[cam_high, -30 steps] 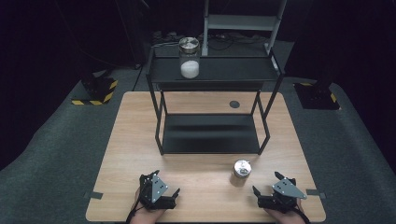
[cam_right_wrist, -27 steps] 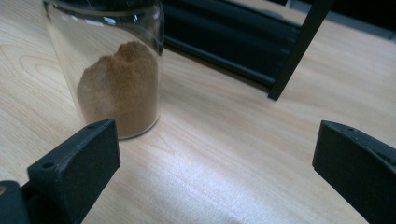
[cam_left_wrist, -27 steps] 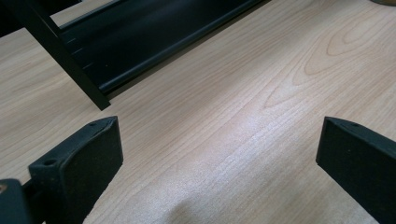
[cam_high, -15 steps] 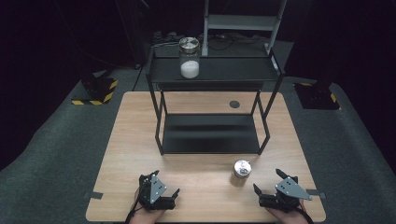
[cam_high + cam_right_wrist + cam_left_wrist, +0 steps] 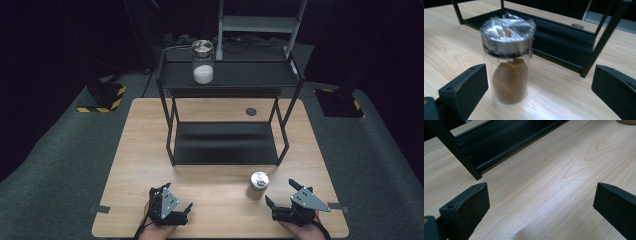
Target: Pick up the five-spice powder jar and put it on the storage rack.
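The spice jar (image 5: pixel 507 60) stands upright on the wooden table (image 5: pixel 454 50), just in front of my right claw (image 5: pixel 539 87), whose jaws are spread wide with the jar nearer the left one and not touching it. It is clear glass with a silver metal lid under wrinkled plastic film, about half full of brown powder. In the high view the jar (image 5: pixel 258 184) sits just in front of the black rack's (image 5: pixel 225 145) front right leg.
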Demonstrator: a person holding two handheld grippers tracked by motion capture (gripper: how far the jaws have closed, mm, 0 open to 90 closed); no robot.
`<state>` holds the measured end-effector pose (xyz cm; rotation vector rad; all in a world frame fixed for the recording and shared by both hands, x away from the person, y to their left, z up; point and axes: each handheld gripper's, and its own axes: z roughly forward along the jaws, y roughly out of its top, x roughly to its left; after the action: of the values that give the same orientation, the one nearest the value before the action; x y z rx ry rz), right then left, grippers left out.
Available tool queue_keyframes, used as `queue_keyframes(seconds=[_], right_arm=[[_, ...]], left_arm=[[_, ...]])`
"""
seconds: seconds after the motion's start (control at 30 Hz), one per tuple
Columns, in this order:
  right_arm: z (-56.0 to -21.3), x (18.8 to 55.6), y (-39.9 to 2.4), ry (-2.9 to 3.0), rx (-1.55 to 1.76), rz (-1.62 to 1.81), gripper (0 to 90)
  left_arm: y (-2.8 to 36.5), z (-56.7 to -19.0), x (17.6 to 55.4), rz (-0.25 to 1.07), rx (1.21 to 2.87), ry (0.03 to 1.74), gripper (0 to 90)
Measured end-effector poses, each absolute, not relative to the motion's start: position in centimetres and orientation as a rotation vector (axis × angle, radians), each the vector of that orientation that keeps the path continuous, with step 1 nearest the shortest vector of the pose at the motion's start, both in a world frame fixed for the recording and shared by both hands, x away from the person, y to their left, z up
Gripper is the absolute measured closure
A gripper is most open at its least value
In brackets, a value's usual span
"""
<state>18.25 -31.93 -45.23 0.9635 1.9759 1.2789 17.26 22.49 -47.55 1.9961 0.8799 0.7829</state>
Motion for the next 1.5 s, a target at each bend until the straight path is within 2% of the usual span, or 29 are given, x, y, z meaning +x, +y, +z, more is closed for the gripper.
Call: queue_keyframes(seconds=[0.93,1.07,1.1,1.17,1.2,1.3,1.5], right_arm=[[-46.3,20.1,-28.4,1.946,0.975,1.38,0.7],[-46.7,20.4,-28.4,1.934,0.982,1.401,7.8],[-47.0,20.5,-28.5,1.926,0.973,1.42,12.9],[-47.2,20.5,-28.6,1.921,0.971,1.429,15.2],[-47.5,20.6,-28.7,1.912,0.973,1.451,19.8],[-48.0,20.8,-29.0,1.907,0.98,1.479,25.7],[-48.8,20.9,-29.2,1.888,0.962,1.512,31.6]], left_arm=[[22.9,-47.6,17.4,0.762,1.981,0.881,0.8],[23.0,-47.6,17.4,0.76,1.979,0.882,0.8],[23.0,-47.6,17.4,0.76,1.978,0.881,0.8],[23.0,-47.6,17.4,0.76,1.978,0.881,0.8],[23.0,-47.6,17.4,0.76,1.977,0.881,0.8],[23.0,-47.6,17.3,0.761,1.977,0.88,0.8],[23.1,-47.6,17.4,0.757,1.973,0.883,0.8]])
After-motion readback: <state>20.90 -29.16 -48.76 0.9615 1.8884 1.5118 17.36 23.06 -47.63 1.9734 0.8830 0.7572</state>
